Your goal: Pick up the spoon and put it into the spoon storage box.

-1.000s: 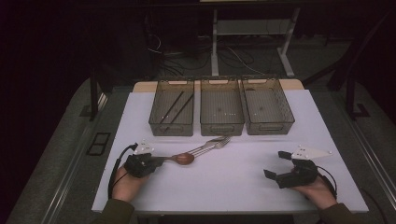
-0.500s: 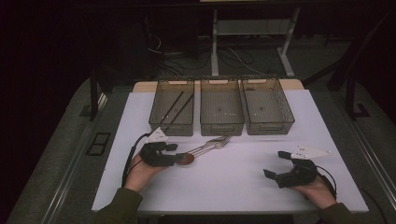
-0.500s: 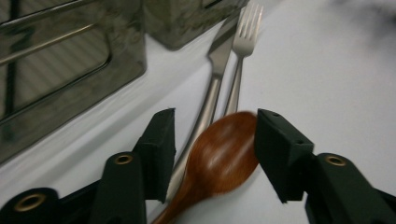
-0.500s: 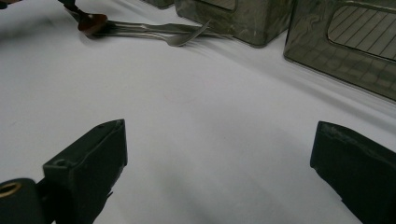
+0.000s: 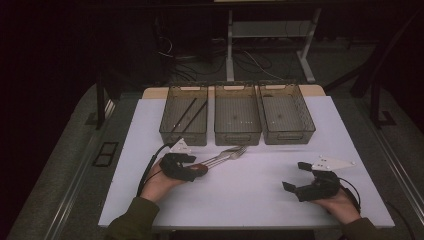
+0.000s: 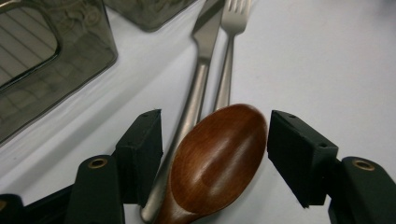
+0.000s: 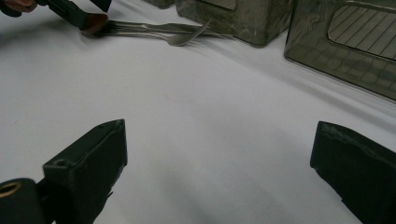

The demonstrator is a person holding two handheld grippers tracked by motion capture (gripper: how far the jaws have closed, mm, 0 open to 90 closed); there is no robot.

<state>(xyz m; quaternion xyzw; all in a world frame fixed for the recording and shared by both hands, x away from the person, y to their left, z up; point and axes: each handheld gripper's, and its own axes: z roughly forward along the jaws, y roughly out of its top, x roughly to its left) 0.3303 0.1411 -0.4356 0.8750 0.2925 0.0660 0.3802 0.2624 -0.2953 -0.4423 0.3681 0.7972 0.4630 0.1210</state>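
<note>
Left claw (image 6: 212, 140) moved in over the cutlery, jaws just opened, now apart around spoon (image 6: 217, 161) bowl without pressing. Knife (image 6: 189, 107) and fork (image 6: 229, 56) just beyond. Ready to clamp. Right claw (image 7: 219, 172) apart, idle, well off.

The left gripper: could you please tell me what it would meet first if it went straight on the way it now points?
The wooden spoon, whose bowl already lies between the open left gripper; its jaws have just been opening. Beyond it lie the knife and fork.

Bare table (image 5: 260, 187) between grippers
</note>
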